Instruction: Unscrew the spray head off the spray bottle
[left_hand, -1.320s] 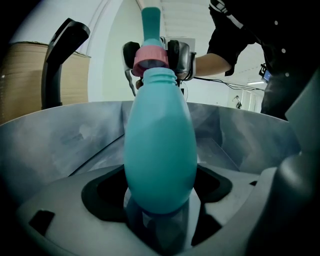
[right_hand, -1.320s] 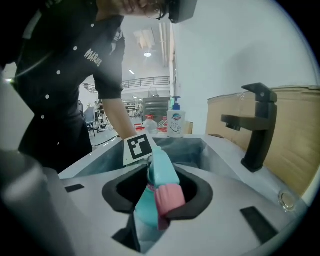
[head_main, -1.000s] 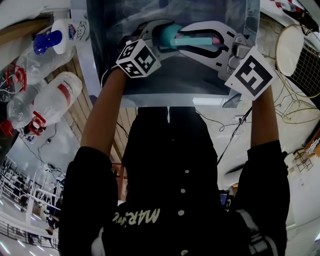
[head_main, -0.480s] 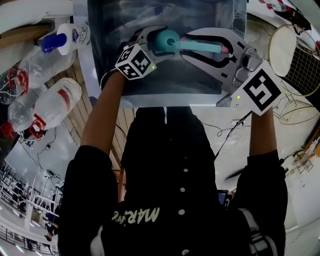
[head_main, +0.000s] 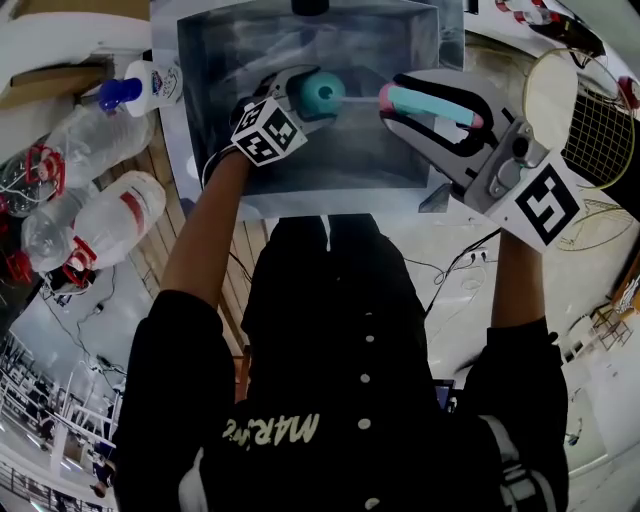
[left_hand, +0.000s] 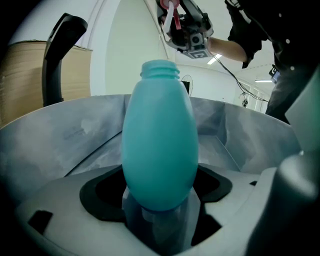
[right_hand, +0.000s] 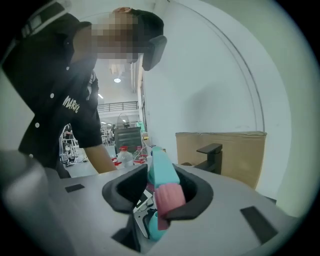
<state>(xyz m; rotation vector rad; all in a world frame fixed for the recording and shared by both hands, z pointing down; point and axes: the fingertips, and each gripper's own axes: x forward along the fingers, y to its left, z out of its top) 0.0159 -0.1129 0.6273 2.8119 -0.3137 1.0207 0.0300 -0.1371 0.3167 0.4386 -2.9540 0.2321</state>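
- Pale lettering (head_main: 275, 430) on the person's black buttoned shirt, lower centre of the head view: only "MAR" reads clearly.
- White plastic bottle with blue cap (head_main: 140, 86), upper left: label print too small to read.
- Clear plastic bottles with red caps (head_main: 100, 215), left edge, lying down.
- Round wire-mesh frame (head_main: 580, 110), upper right.
- Grey metal tray (head_main: 230, 60), top centre, beneath both grippers.
- Left gripper (head_main: 312, 96): jaws clamped on the teal egg-shaped plastic spray bottle (left_hand: 159, 145), its threaded neck bare.
- Right gripper (head_main: 405, 100): jaws closed on the teal spray head with pink nozzle (head_main: 435, 106), clear of the bottle, to its right.
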